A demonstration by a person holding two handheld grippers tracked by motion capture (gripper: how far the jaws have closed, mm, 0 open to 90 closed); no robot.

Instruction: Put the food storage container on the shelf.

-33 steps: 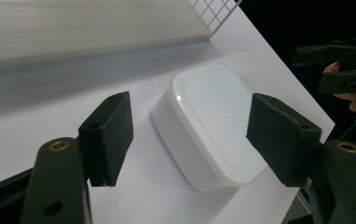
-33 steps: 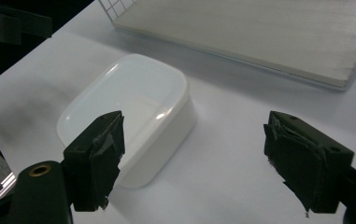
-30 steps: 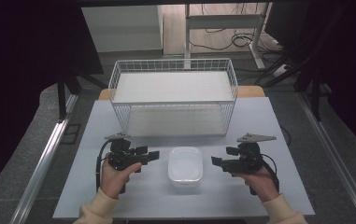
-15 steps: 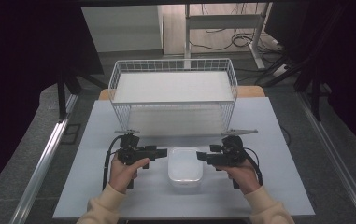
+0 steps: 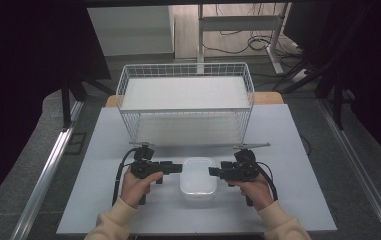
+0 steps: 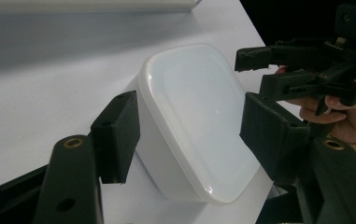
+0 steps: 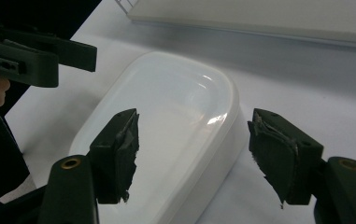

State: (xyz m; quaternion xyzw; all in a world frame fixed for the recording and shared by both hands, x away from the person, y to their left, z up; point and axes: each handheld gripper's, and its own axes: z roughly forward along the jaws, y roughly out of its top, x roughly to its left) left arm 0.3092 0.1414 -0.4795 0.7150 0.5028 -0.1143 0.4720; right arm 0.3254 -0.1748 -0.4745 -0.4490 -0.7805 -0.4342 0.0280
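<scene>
Two tools flank the white lidded container (image 5: 197, 181), which sits on the table (image 5: 103, 150) in front of the wire basket (image 5: 185, 100): left tool (image 5: 177, 168) and right tool (image 5: 214, 171), both spread wide, gripping nothing. Container looks light, rigid, glossy, probably slippery; best taken across opposite side walls under the rim.

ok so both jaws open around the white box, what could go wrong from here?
1. The white lidded container looks smooth and glossy, with rounded corners; pads could slip as they close.
2. The left hand-held gripper and right hand-held gripper face each other across it; uneven closing might shove or tip it.
3. The wire basket stands just behind, so a forward lift could catch it.
</scene>
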